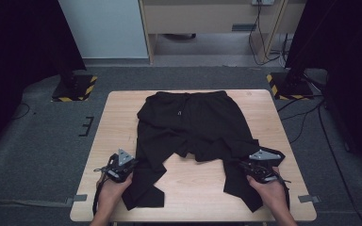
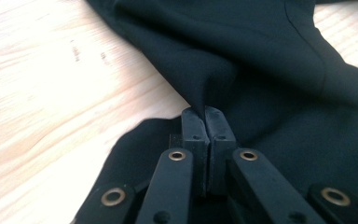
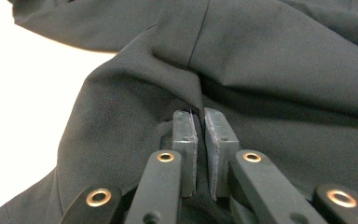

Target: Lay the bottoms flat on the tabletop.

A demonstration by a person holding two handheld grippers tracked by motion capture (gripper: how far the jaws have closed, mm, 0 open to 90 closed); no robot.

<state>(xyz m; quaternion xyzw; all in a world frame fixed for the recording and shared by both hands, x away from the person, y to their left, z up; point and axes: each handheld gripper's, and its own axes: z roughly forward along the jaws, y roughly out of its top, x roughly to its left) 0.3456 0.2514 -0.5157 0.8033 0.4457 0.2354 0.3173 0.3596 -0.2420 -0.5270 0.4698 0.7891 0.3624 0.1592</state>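
Black trousers (image 1: 193, 125) lie spread on the wooden table, waistband at the far edge, legs rumpled toward the person

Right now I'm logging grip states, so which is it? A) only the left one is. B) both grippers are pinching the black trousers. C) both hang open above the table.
B: the left gripper and the right gripper each have their jaws closed on a raised fold of the black trousers.
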